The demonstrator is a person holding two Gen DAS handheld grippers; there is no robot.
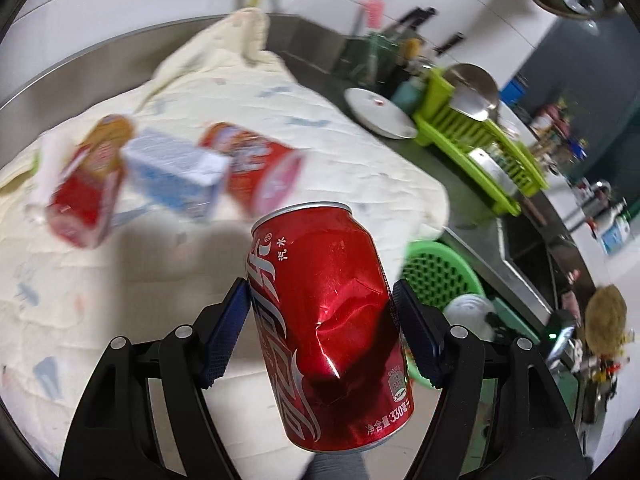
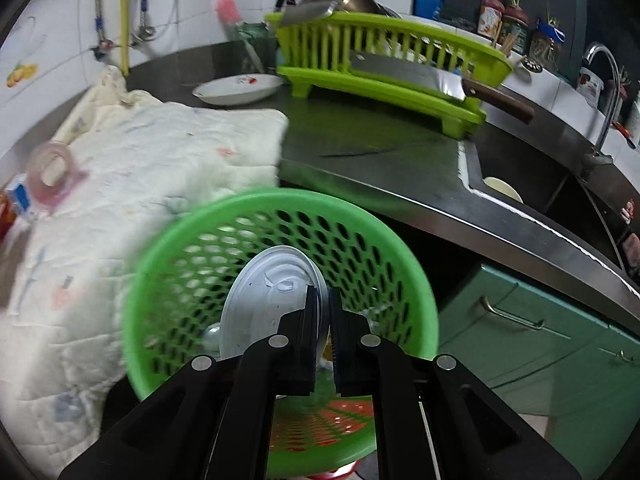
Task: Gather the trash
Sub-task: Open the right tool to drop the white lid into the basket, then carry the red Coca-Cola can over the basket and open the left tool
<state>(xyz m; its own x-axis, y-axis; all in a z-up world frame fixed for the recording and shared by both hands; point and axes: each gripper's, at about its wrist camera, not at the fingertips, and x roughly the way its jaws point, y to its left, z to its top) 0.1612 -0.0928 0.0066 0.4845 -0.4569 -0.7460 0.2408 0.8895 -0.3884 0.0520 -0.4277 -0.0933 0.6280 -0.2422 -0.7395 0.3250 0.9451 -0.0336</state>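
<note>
My left gripper (image 1: 320,320) is shut on a dented red soda can (image 1: 328,320) and holds it upright above the cream quilted cloth (image 1: 120,280). Behind it on the cloth lie a red cup (image 1: 86,184), a blue-white carton (image 1: 176,176) and a red tub (image 1: 256,168), all blurred. My right gripper (image 2: 325,332) is shut on the rim of a white round lid (image 2: 268,300), held over the green mesh basket (image 2: 192,248). The basket also shows in the left wrist view (image 1: 440,272), right of the can.
A lime dish rack (image 2: 384,60) with a cleaver (image 2: 420,76) stands on the steel counter (image 2: 360,152). A white plate (image 2: 236,88) sits beside it. The sink (image 2: 520,188) and tap (image 2: 604,80) are at right, green drawers (image 2: 532,328) below. A pink tape roll (image 2: 50,168) lies on the cloth.
</note>
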